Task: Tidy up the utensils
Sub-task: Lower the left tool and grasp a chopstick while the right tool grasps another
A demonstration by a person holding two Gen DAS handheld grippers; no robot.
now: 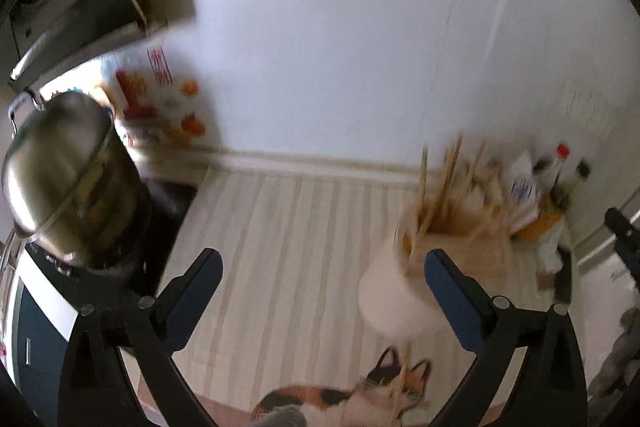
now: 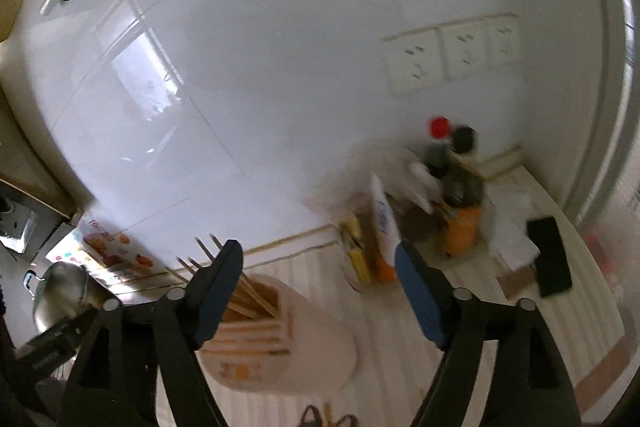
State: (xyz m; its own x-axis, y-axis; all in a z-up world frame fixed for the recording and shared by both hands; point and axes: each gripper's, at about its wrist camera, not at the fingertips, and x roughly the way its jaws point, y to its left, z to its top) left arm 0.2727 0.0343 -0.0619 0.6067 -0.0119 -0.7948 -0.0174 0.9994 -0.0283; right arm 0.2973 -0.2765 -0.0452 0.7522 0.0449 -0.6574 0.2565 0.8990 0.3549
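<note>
A pale round utensil holder point(image 1: 394, 291) with wooden chopsticks point(image 1: 438, 183) sticking out stands on the striped counter point(image 1: 288, 235). It sits just ahead of my left gripper's right finger. My left gripper point(image 1: 322, 267) is open and empty. A loose chopstick point(image 1: 404, 379) lies below the holder over a cat-print mat point(image 1: 340, 399). In the right wrist view the holder point(image 2: 296, 339) with its chopsticks point(image 2: 248, 299) is low left, partly behind my left finger. My right gripper point(image 2: 318, 267) is open and empty. Both views are motion-blurred.
A steel pot point(image 1: 64, 171) stands on the stove at left, with a printed packet point(image 1: 160, 99) behind it. Sauce bottles point(image 2: 444, 155), boxes point(image 2: 384, 219) and an orange container point(image 2: 464, 227) crowd the back right corner. A black phone point(image 2: 552, 255) lies at right. Wall sockets point(image 2: 452, 55) are above.
</note>
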